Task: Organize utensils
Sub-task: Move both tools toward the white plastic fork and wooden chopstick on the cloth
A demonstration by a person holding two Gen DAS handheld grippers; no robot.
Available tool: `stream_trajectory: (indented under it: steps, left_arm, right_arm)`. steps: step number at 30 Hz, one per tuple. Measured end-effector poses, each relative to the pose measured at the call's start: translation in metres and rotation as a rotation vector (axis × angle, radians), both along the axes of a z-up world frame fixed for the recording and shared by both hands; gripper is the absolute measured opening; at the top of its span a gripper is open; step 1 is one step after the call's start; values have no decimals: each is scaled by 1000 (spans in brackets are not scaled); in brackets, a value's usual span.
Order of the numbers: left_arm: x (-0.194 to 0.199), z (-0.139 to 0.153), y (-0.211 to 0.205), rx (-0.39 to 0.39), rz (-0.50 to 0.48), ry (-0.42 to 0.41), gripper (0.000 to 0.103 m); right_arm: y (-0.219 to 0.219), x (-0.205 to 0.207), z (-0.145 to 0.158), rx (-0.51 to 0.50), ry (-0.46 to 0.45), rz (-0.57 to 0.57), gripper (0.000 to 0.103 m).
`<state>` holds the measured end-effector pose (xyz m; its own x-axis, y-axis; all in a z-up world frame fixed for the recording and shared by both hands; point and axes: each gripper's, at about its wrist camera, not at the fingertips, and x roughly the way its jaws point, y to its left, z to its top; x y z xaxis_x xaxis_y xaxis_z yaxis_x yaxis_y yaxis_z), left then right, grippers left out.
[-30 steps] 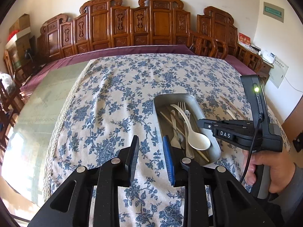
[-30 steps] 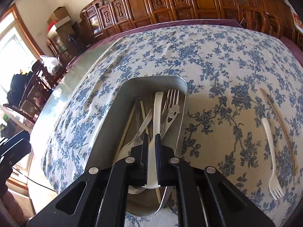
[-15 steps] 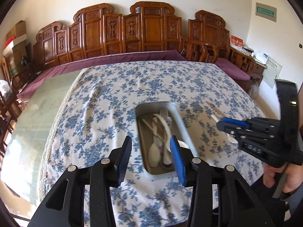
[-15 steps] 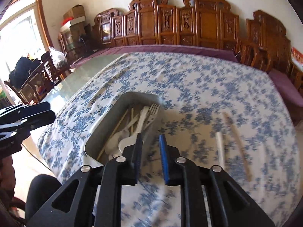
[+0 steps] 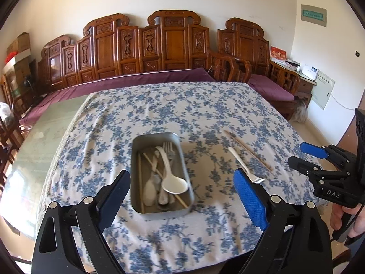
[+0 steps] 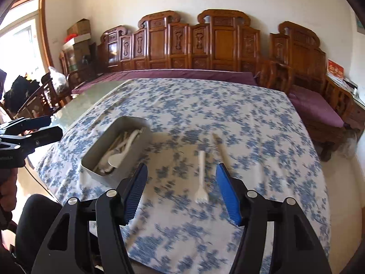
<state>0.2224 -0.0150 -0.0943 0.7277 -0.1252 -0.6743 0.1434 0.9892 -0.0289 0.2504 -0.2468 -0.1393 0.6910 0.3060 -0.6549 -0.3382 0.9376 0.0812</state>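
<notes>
Left hand-held gripper (image 5: 182, 191) jaws opening wide, nothing held; right hand-held gripper (image 6: 181, 190) opening, empty. Metal tray (image 5: 182, 147) near bench (image 5: 159, 105) front edge holds white spoon (image 5: 171, 178), forks, chopsticks. At tray's 3 o'clock on open cloth: white plastic fork (image 5: 244, 163), chopstick (image 5: 248, 149).

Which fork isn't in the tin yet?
The white fork lies on the tablecloth, beside a chopstick. The other fork already sits inside the tin with the spoons.
</notes>
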Motion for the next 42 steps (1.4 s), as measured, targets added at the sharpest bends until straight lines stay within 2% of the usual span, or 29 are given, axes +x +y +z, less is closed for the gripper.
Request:
stream_trajectory:
  steps: [9,12,18,23,27,30,35,37,38,42]
  left_arm:
    - [13,-14,-44,32,-49,45,88]
    - [26,-22,-58,35,-66,80,88]
    - [55,-42,-80,22,-85,127,88]
    - [74,-61,-95,27,-76,151,88]
    - [87,-80,-104,15,-60,184,88]
    - [95,-92,-111,19,-55,204,88]
    - [108,-108,-121,19,-50,228,88]
    - [112,-112,-123,19,-45,233,88]
    - [114,-115,-125,21,-43,237,88]
    - [121,-124,-130,17,-43,255,88]
  right_arm:
    - [-41,12,-15,-10,28,-23,64]
    - [-47,27,-20,-7,52,-23,54]
    - [-58,64,-38,-17,93,-5,46]
    - [-61,89,-68,-36,141,38,40]
    - [-56,106,-97,-63,188,88,30]
    - [-50,122,-117,-82,215,129,26]
    - [-42,145,-136,-99,242,166,25]
    - [-39,152,-144,-116,259,179,17]
    - [-37,154,-148,-134,265,184,8]
    - [-46,152,-148,-127,262,197,6]
